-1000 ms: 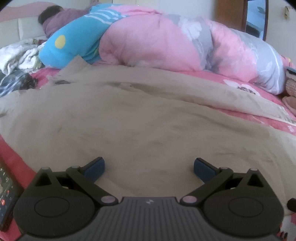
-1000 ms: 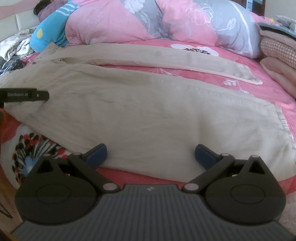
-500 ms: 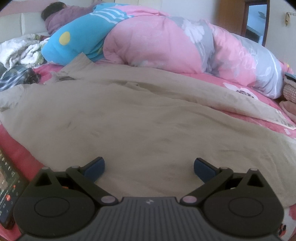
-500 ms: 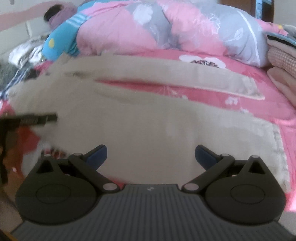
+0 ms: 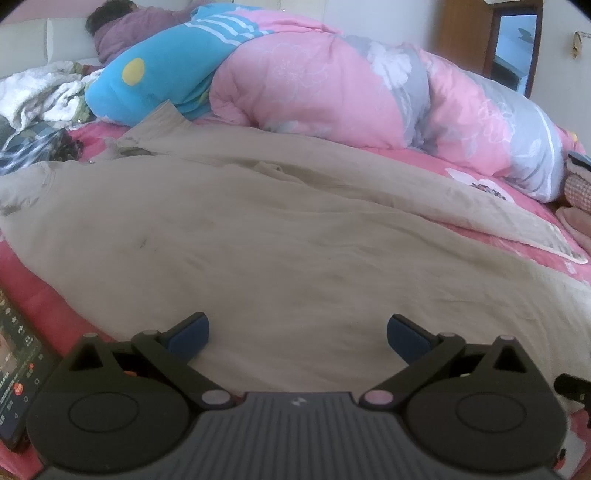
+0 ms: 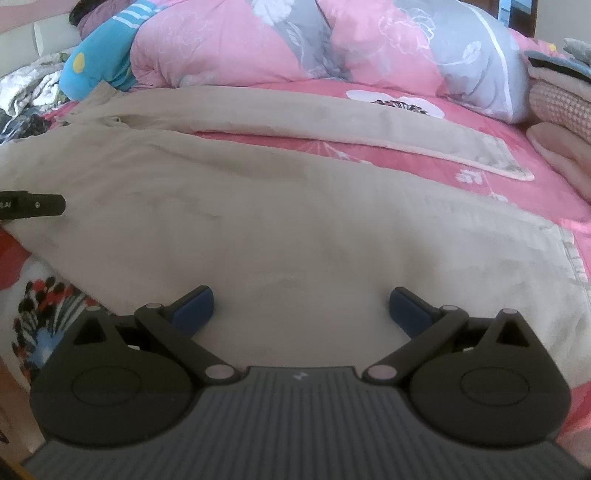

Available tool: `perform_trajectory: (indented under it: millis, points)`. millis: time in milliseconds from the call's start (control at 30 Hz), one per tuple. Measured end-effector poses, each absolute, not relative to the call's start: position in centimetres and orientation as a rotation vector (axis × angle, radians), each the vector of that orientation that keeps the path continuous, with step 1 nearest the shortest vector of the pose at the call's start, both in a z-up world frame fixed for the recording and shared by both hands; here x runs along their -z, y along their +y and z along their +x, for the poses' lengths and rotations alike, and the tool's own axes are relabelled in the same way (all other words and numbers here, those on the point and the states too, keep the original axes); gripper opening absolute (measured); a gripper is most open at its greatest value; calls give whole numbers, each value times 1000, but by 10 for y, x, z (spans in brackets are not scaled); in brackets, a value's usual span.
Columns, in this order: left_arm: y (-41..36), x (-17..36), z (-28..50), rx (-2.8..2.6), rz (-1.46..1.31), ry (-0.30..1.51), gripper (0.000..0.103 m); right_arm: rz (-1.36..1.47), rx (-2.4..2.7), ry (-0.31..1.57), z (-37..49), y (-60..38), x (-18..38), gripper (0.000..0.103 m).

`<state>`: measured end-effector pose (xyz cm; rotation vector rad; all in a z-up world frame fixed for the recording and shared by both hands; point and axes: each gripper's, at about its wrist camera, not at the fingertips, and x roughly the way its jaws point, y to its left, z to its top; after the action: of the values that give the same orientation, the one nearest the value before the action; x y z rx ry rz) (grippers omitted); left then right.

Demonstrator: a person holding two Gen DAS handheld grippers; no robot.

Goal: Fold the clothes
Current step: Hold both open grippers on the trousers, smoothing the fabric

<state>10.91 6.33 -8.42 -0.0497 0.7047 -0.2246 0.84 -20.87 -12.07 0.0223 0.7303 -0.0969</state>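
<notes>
hovering over beige trousers (image 6: 295,229), both grippers' jaws apart, hem edge (image 6: 570,258) right

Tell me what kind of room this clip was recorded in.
Almost certainly a home bedroom. Beige trousers lie spread on a bed with a pink floral sheet, a bunched pink and grey duvet sits behind them, and a person lies at the far end.

Closer in over the beige trousers (image 5: 295,236) than a second ago, left gripper (image 5: 297,332) now farther above the waist end, with more of the phone (image 5: 16,373) showing off its left finger. Shifted forward too, right gripper (image 6: 301,310), trouser cloth now filling the gap between its spread fingers.
</notes>
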Motion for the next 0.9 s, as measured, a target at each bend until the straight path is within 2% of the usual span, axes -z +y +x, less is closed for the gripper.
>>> perform_trajectory:
  millis: [600, 900]
  points:
    - [75, 83, 113, 244, -128, 716, 103, 49, 127, 768, 0, -202, 119, 102]
    - [79, 83, 115, 242, -182, 710, 103, 103, 116, 847, -13, -202, 101, 102]
